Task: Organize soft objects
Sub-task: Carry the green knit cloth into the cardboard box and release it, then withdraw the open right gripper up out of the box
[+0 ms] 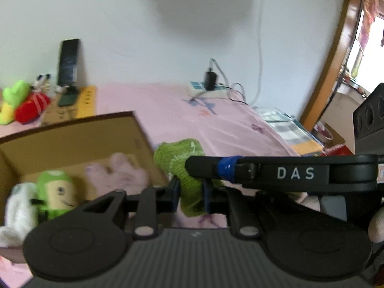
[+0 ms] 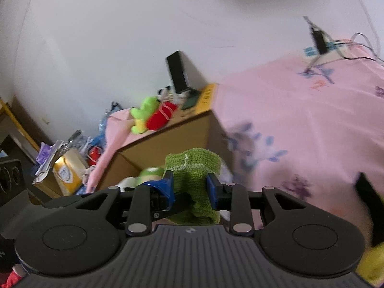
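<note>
A green knitted piece (image 1: pixel 178 160) is clamped between the fingers of my left gripper (image 1: pixel 191 193), just right of an open cardboard box (image 1: pixel 79 139). My right gripper (image 2: pixel 189 189) is also shut on the same green knitted piece (image 2: pixel 194 165); its arm crosses the left wrist view (image 1: pixel 276 171). The box (image 2: pixel 168 141) holds a green-and-tan plush (image 1: pixel 56 192), a pink plush (image 1: pixel 117 170) and a white soft thing (image 1: pixel 16 206). All of it sits on a pink bedsheet (image 1: pixel 192 120).
A green plush (image 2: pixel 144 112) and a red plush (image 2: pixel 160 118) lie behind the box near a phone on a stand (image 2: pixel 177 73). A power strip with cables (image 1: pixel 208 88) lies by the wall. Clutter and a yellow box (image 2: pixel 67 170) sit off the bed's left side.
</note>
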The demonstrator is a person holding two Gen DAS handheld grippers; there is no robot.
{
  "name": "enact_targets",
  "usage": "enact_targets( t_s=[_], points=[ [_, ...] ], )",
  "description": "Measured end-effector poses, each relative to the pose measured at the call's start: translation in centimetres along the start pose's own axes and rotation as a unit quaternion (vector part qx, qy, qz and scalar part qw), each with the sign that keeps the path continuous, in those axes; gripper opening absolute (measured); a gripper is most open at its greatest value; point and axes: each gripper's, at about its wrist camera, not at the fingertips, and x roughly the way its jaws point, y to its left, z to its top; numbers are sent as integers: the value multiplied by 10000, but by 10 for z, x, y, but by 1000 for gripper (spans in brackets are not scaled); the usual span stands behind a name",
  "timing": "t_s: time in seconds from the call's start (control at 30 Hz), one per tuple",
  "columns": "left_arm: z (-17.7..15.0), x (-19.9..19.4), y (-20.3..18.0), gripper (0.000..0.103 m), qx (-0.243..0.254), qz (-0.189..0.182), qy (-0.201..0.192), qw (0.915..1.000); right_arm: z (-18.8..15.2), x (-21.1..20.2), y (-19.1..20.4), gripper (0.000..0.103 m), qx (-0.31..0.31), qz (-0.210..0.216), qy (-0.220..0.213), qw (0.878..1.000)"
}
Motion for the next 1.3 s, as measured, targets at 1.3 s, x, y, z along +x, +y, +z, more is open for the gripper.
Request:
enact_targets(
  t_s=[1.3],
  points=[
    [2,-1,120,45,-215,1423,567,9880,-14,90,76,14,-301,-553,73,9980]
  ],
)
